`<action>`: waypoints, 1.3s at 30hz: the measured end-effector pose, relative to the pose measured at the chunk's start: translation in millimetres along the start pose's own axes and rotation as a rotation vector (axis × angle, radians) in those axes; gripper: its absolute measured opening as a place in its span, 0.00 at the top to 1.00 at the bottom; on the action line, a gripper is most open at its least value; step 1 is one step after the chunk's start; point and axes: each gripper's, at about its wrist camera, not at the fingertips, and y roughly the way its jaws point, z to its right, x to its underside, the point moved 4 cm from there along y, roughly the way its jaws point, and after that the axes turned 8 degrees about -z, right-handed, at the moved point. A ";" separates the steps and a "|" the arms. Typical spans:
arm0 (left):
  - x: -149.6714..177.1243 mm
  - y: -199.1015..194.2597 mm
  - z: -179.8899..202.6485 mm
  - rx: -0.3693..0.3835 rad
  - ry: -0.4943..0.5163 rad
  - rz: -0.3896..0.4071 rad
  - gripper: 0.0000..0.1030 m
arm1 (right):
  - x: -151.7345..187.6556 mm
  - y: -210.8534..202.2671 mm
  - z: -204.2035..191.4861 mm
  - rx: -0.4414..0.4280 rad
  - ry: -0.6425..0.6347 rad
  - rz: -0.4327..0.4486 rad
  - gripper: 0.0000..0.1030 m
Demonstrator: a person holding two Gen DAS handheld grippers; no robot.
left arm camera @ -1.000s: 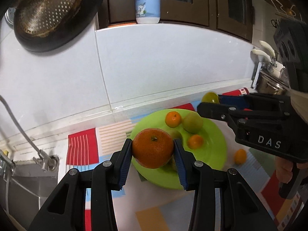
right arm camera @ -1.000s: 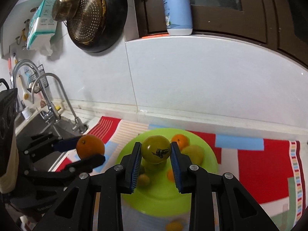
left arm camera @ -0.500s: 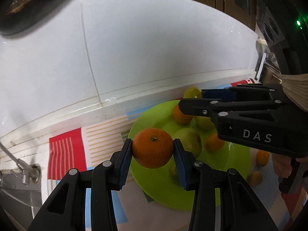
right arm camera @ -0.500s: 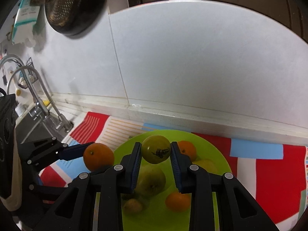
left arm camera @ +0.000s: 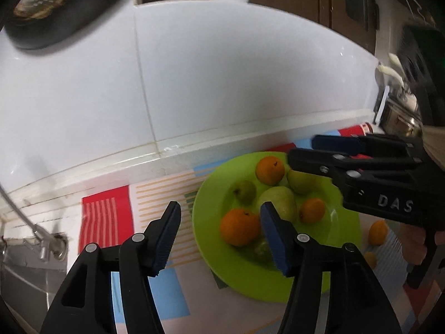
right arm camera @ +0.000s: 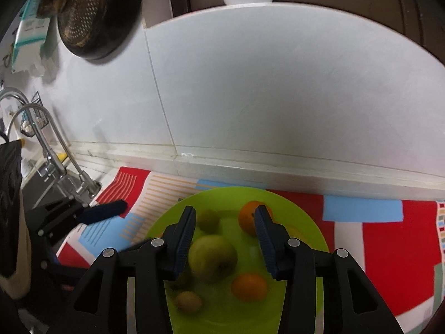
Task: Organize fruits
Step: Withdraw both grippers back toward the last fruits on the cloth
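Observation:
A lime green plate (left arm camera: pixel 211 256) (right arm camera: pixel 303 222) on a patterned mat holds several oranges and green fruits. My left gripper (left arm camera: pixel 219 236) is open and empty above the plate's left side; a large orange (left arm camera: pixel 240 229) lies on the plate just below it. My right gripper (right arm camera: pixel 225 239) is open and empty over the plate, above a big green apple (right arm camera: pixel 212 257). A small green fruit (right arm camera: pixel 208 220) lies near the plate's far edge. The right gripper also shows in the left wrist view (left arm camera: pixel 319 153), and the left gripper in the right wrist view (right arm camera: pixel 111 208).
Two small oranges (left arm camera: pixel 376 232) lie on the mat (right arm camera: pixel 389 236) right of the plate. A tiled wall stands close behind. A sink with a tap (right arm camera: pixel 47 150) is at the left. A pan and strainer (right arm camera: pixel 94 14) hang above.
Both grippers have opened. The large orange has left my left gripper and the green fruit my right one; both now lie on the plate.

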 end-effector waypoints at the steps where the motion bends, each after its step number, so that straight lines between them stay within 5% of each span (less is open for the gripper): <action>1: 0.1 -3.5 -0.5 -0.002 -0.008 0.004 0.41 | 1.3 -3.8 -0.1 0.006 0.001 0.005 0.56; 12: 6.2 -74.5 18.4 -0.043 -0.024 0.101 0.29 | 25.2 -77.1 5.0 0.080 0.063 0.118 0.37; 27: 32.8 -125.9 75.8 -0.050 0.035 0.149 0.21 | 71.3 -155.7 18.3 0.187 0.049 0.156 0.37; 39: 52.6 -136.1 123.9 -0.090 0.020 0.168 0.21 | 106.9 -173.9 44.1 0.141 -0.001 0.124 0.37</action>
